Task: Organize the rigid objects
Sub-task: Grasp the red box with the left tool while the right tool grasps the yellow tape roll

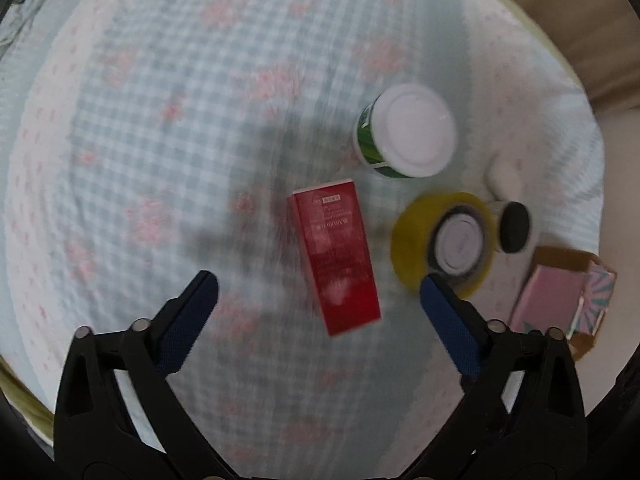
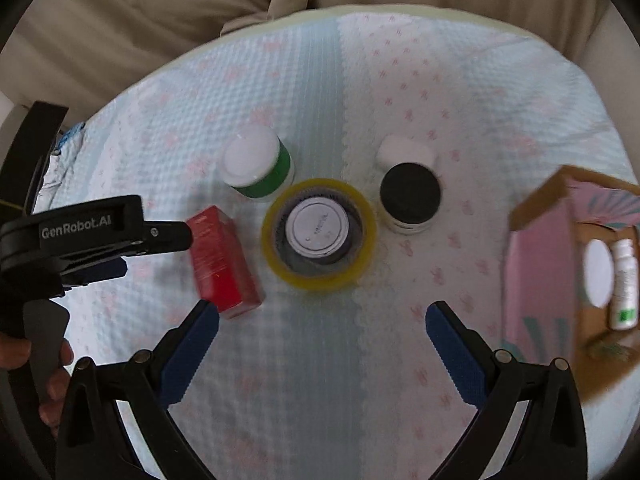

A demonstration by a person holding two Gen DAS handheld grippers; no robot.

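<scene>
A red box (image 1: pixel 334 258) lies flat on the checked cloth, between and just ahead of my open, empty left gripper (image 1: pixel 318 294); it also shows in the right wrist view (image 2: pixel 222 260). A yellow tape roll (image 1: pixel 444 240) rings a small tin (image 2: pixel 318 228). A green jar with a white lid (image 1: pixel 406 132) stands behind. A black-lidded jar (image 2: pixel 410 196) and a white-capped one (image 2: pixel 406 152) stand to the right. My right gripper (image 2: pixel 322 320) is open and empty, above the cloth in front of the tape roll (image 2: pixel 320 236). The left gripper (image 2: pixel 116 240) shows beside the red box.
A pink cardboard box (image 2: pixel 576 264) at the right edge holds a white bottle (image 2: pixel 624 284) and a white-lidded item (image 2: pixel 598 272); it also shows in the left wrist view (image 1: pixel 560 300). A beige cushion (image 2: pixel 160 16) lies beyond the cloth's far edge.
</scene>
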